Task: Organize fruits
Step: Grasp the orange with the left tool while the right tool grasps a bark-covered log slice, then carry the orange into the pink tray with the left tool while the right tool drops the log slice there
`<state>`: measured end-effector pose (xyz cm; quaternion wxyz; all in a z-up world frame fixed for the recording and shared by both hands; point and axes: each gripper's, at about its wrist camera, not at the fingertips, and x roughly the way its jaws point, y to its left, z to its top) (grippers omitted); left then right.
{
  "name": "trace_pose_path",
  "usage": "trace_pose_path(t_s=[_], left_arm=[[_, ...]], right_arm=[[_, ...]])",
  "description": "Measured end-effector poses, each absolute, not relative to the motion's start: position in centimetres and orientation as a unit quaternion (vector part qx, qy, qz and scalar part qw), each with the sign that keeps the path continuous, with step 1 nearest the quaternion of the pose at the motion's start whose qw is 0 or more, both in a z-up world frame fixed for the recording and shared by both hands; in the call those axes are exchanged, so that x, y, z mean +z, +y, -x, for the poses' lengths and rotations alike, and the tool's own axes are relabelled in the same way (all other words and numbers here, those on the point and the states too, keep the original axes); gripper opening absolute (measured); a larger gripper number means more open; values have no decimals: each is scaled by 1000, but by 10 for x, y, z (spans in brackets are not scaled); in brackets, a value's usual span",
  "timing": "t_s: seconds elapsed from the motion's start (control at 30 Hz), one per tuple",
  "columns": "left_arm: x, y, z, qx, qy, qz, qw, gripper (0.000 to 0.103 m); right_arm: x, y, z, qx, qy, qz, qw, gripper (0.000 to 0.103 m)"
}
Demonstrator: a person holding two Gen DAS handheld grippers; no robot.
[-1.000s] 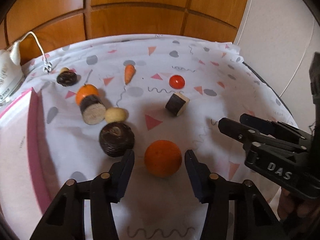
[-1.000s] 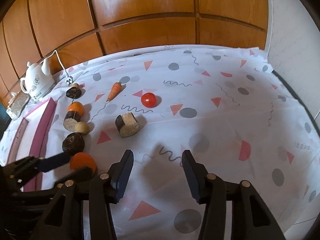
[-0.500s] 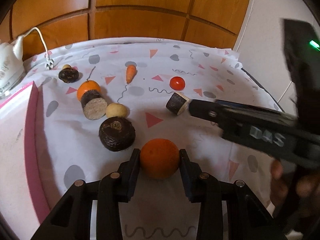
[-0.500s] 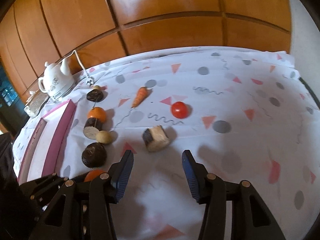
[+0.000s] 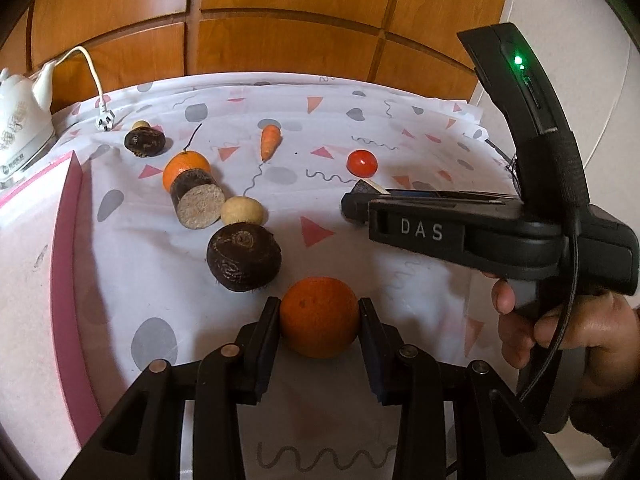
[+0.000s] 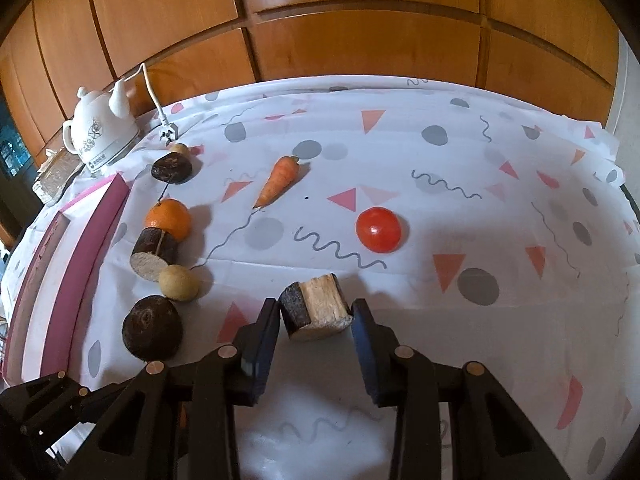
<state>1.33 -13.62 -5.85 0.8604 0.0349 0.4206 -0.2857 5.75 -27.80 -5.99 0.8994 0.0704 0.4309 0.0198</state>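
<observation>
My left gripper is shut on an orange that rests on the patterned cloth. My right gripper has its jaws on either side of a cut brown chunk with a pale face; a small gap shows at the right pad, so it stands open around it. The right gripper also shows in the left wrist view, hiding most of that chunk. A row of dark round fruit, pale ball, cut chunk and second orange lies to the left.
A carrot and a red tomato lie farther back on the cloth. A pink-rimmed tray is at the left. A white kettle with cord and plug stands at the back left. Wooden panels stand behind the table.
My left gripper closed on the orange. My right gripper moved forward and left until its jaws came around the cut brown chunk.
</observation>
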Motion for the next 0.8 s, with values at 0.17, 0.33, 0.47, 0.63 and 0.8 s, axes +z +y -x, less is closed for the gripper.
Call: trace_pose_path(t_s=[0.17, 0.33, 0.47, 0.63, 0.8], left_arm=[[-46, -130, -9, -285, 404, -28, 869, 38], [-32, -115, -11, -262, 392, -15, 882, 38], [-21, -98, -13, -230, 382, -3, 895, 38], [-13, -82, -14, -197, 374, 5, 907, 38], [-9, -63, -17, -166, 370, 18, 914, 38]], right_arm=[[-56, -273, -49, 17, 425, -59, 903, 37], [-50, -264, -41, 20, 419, -50, 907, 37], [-43, -257, -34, 28, 411, -49, 910, 37], [-39, -247, -29, 37, 406, -47, 912, 37], [-27, -234, -22, 58, 393, -46, 916, 37]])
